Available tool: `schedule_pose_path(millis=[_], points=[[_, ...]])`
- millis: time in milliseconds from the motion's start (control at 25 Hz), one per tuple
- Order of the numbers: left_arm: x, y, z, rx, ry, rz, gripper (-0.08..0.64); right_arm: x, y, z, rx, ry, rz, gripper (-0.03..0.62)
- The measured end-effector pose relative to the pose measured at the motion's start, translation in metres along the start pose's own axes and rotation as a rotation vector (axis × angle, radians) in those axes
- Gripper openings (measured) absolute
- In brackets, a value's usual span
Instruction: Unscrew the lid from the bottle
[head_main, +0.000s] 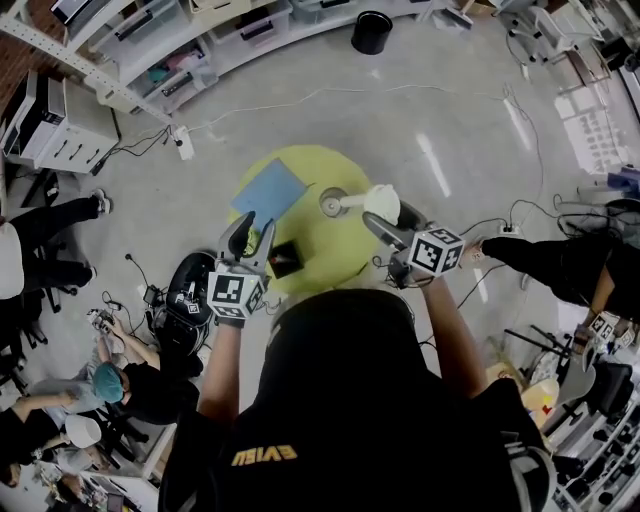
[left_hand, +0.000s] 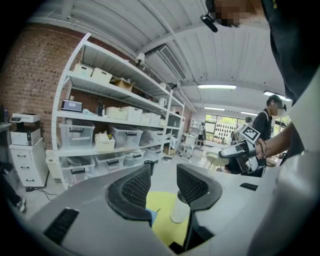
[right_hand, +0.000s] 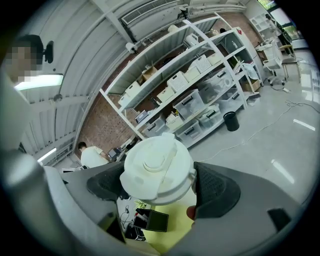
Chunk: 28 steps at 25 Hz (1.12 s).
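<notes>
My right gripper (right_hand: 159, 187) squeezes the white lid (right_hand: 156, 167), which looks already off the bottle (left_hand: 178, 211). My left gripper (left_hand: 164, 186) is open, holding nothing. Next I should set the lid down.

The round worktop (head_main: 310, 165) is yellow-green, with a blue sheet (head_main: 268, 192) and a black box (head_main: 284, 260) on it. The lid (right_hand: 157, 170) and bottle (left_hand: 177, 212) are white. The 2 cubes (head_main: 236, 294) bear black-and-white square markers. The fingers (left_hand: 136, 187) are dark grey, mesh-patterned.
</notes>
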<state>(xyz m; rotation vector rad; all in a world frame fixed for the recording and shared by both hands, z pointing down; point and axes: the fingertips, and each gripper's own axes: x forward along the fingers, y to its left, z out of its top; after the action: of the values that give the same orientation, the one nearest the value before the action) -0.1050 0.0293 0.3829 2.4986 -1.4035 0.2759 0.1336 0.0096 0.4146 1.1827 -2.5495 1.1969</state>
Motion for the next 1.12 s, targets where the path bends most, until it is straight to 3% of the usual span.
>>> schedule_pose_path(millis=[560, 1120], points=[[-0.001, -0.005, -0.001, -0.003, 0.004, 0.003, 0.175, -0.002, -0.002, 0.005, 0.000, -0.003, 0.006, 0.425], [-0.012, 0.026, 0.000, 0.007, 0.003, 0.061, 0.170, -0.005, -0.007, 0.016, -0.015, -0.035, -0.009, 0.425]])
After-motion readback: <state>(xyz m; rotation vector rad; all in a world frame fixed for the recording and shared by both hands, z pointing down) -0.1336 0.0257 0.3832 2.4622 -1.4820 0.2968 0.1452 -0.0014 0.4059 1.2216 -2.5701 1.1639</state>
